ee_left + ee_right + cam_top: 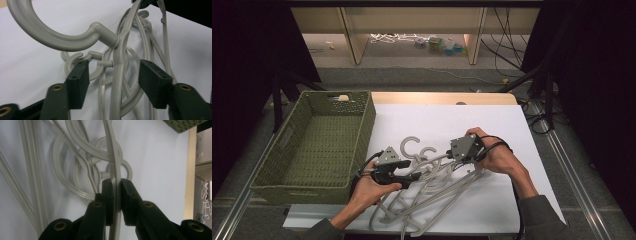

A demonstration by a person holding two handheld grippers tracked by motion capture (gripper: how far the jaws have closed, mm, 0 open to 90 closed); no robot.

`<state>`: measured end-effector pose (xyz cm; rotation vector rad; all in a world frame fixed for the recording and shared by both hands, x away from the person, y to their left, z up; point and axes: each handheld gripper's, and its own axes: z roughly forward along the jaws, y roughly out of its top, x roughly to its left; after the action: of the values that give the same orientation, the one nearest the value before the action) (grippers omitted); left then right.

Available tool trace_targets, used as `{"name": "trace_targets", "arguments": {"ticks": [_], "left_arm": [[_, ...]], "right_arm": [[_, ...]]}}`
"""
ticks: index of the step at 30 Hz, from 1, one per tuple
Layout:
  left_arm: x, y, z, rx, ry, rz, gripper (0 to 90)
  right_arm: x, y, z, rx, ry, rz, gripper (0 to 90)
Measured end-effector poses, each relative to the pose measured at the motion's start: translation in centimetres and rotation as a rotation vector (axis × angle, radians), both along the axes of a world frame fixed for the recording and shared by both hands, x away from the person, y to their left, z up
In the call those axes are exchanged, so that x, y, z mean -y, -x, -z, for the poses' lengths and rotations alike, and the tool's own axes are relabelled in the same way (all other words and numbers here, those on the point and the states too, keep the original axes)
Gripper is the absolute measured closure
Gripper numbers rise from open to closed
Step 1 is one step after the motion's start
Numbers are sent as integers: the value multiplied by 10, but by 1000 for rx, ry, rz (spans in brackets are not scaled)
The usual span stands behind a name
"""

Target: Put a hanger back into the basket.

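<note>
Surface: white tabletop (492, 125), matte and flat, with a pale wood strip (442, 97) seen along its far edge.
Hangers: a tangled pile of grey plastic hangers (432, 192) is seen on the white surface, near the person's edge, between the two hands. Smooth, rounded hooks and thin ribbed bars are noted; several loops overlap.
Basket: an olive-green woven basket (362, 120), rectangular with cut-out handles, is set at the table's left, beside the pile; a small pale object at its far rim cannot be identified.
Left gripper: the left gripper (113, 82) is held over the left side of the pile. Its black jaws are spread wide, with block-shaped pads (78, 82) and brass rivets visible. A hanger neck (117, 75) is seen running up between the jaws, touching neither pad. A large hook (50, 32) is seen raised close to the camera, above the others lying on the table.
Right gripper: the right gripper (116, 197) is pressed together on a thin hanger bar (113, 157), which is pinched between the pads (108, 200) and curves away from them over the pile. In the high view it is seen at the pile's right end, held by the right hand (497, 155).
Left hand: the left hand (372, 187) is wrapped around the gripper body, near the basket's front corner.
Background: floor, shelving legs and loose cables are seen beyond the table.
</note>
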<state>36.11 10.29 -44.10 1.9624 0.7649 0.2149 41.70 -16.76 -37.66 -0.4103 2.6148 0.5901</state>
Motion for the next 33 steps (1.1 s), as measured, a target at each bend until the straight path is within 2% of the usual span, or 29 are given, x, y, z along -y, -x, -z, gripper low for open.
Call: {"name": "trace_targets", "arguments": {"ticks": [2, 4, 5, 6, 7, 12, 13, 15, 16, 18, 19, 20, 21, 22, 23, 24, 26, 27, 28, 30, 31, 32, 33], "left_arm": [[0, 0, -1, 2, -4, 9, 476], [1, -1, -2, 1, -14, 16, 524], [1, -1, -1, -3, -5, 21, 544], [1, -2, -1, -13, -11, 30, 569], [1, -3, -1, -6, -15, 33, 593], [3, -4, 0, -21, -26, 44, 695], [3, -4, 0, -26, -31, 56, 726], [3, -4, -1, -16, -23, 43, 784], [2, -4, -1, -35, -8, 40, 795], [1, -4, -3, -29, -20, 51, 799], [1, -4, -4, -19, -20, 55, 804], [1, -4, -5, -29, -19, 68, 807], [1, -3, -5, -17, -15, 54, 809], [1, -4, -6, -18, -15, 65, 809], [1, -4, -6, -17, -5, 61, 810], [0, -3, -7, -14, -14, 61, 811], [-1, -3, -9, -24, -4, 65, 815], [-2, -3, -11, -17, -3, 77, 816], [-2, -3, -12, -17, 1, 74, 817], [-4, -3, -15, -10, 2, 80, 817], [-5, -3, -17, -10, 10, 76, 818], [-7, -4, -18, -9, 9, 76, 818], [-8, -4, -20, -1, 3, 69, 818]], "right_arm": [[0, 2, -1, -2, 6, 19, 824], [-1, 1, -2, 2, 3, -3, 823], [-1, 1, -3, 1, 3, -2, 823], [-1, 2, -4, 9, -1, 7, 823], [-1, 2, -4, 12, 6, 4, 823], [-2, 3, -5, 12, 3, 0, 823], [-2, 2, -6, 19, 2, -16, 823], [-2, 3, -7, 18, -1, -10, 823], [-3, 3, -7, 21, -1, -12, 822], [-4, 3, -7, 23, -3, -32, 822], [-5, 0, -8, 45, -7, -72, 822], [-5, 0, -7, 46, -5, -67, 821], [-5, 2, -8, 49, -2, -31, 821], [-3, 5, -8, 31, 12, 19, 821], [-4, 6, -8, 31, 9, 17, 820], [-4, 4, -8, 40, -3, -9, 819], [-3, 4, -9, 30, -12, 11, 813], [-4, 2, -9, 30, -21, -10, 808], [-3, 4, -10, 28, -33, 28, 795], [-3, 4, -13, 22, -77, 66, 727], [-3, 3, -16, 27, -114, 86, 673], [-2, 4, -18, 0, -156, 120, 623], [-3, 2, -20, -27, -206, 104, 580]]}}
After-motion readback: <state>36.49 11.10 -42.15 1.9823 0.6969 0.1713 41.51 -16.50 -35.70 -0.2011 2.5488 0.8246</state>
